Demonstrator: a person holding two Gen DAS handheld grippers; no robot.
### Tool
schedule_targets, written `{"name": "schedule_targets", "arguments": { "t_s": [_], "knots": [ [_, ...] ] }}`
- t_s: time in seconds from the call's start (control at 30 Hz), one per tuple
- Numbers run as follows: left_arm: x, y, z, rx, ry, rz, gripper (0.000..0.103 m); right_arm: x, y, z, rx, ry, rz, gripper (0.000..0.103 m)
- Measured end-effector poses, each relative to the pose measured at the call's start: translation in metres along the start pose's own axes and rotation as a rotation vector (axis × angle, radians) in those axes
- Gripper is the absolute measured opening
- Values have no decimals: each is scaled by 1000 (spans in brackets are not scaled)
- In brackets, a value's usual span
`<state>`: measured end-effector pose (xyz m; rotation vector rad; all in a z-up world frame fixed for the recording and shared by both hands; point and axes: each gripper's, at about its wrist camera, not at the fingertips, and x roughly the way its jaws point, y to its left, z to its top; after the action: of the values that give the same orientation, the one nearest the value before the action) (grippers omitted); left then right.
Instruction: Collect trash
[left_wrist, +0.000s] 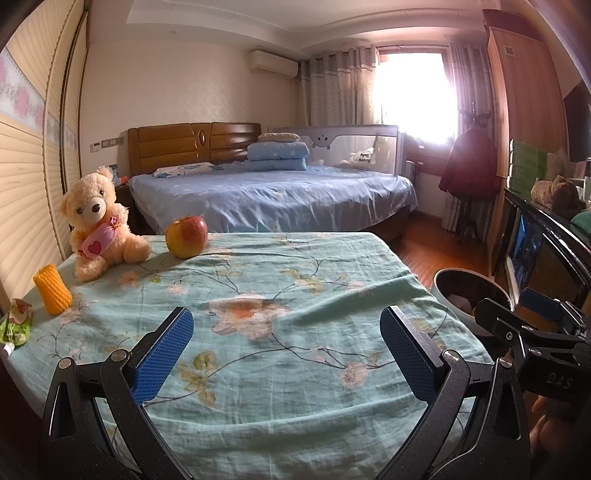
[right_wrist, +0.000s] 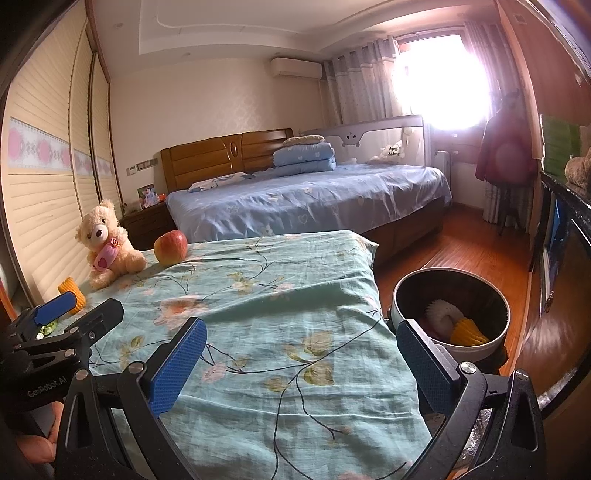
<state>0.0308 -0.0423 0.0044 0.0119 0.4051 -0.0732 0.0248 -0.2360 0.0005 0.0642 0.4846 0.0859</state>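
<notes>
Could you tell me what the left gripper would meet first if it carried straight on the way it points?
Probably the teal floral cloth; the open left gripper is angled down toward it, nothing between. Depth is unclear.

Far left of the left gripper's jaws, a green pouch (left_wrist: 16, 323) is cut off by the picture's edge. To their right, the bin (left_wrist: 448, 286) is partly blocked by the right gripper (left_wrist: 517, 314), so its contents are unclear. From the right wrist, the corn piece (right_wrist: 74, 291) is half hidden behind the left gripper (right_wrist: 79, 312). A pinkish item (right_wrist: 428, 326) in the bin is too obscured to identify.
</notes>
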Motion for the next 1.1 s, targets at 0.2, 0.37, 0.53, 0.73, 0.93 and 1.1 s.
{"name": "schedule_targets", "arguments": {
  "t_s": [0.2, 0.37, 0.53, 0.73, 0.93, 1.1],
  "knots": [
    [2, 0, 0, 1, 4, -1, 103, 2, 0, 0, 0, 5, 3, 103],
    [6, 1, -1, -1, 13, -3, 103, 5, 0, 0, 2, 10, 8, 103],
    [8, 2, -2, -1, 16, -2, 103, 8, -1, 0, 3, 16, 14, 103],
    [10, 4, -2, -1, 20, -2, 103, 11, -2, -1, 4, 23, 22, 103],
    [10, 3, -3, -2, 21, -3, 103, 11, -1, -1, 5, 24, 22, 103],
    [13, 5, -4, -5, 31, -1, 103, 14, -1, -1, 7, 32, 22, 103]
  ]
}}
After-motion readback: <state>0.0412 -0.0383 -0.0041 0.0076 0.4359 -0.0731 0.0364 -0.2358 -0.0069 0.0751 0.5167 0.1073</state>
